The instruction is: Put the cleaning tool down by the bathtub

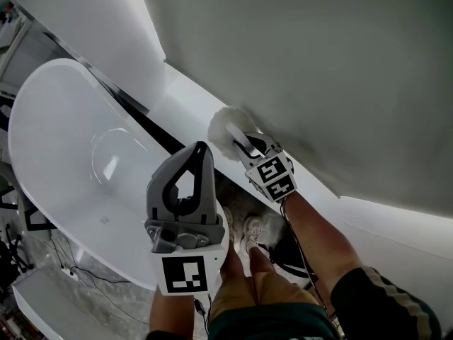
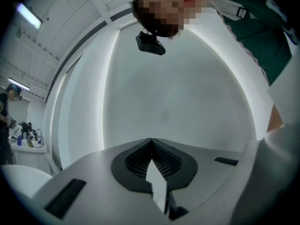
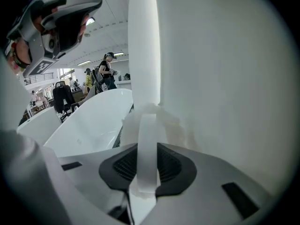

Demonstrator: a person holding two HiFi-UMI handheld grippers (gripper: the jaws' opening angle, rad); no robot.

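Grey wall (image 1: 318, 62) rises beyond the white bathtub (image 1: 64, 140). The right claw (image 1: 245, 144) grips the cleaning tool (image 1: 225, 125) by its handle, with the fluffy head near that wall, past the bathtub's far side. The left claw (image 1: 201, 147) is closed and empty. The tool looks still carried; next, lower it beside the bathtub and release.

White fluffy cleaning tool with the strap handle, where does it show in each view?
Head view: the white fluffy cleaning tool is at centre, held by the right gripper.
Left gripper view: not in it.
Right gripper view: at centre, its strap handle clamped between the jaws.
Shared landmark: the white oval bathtub, left of the tool in the head and right gripper views.
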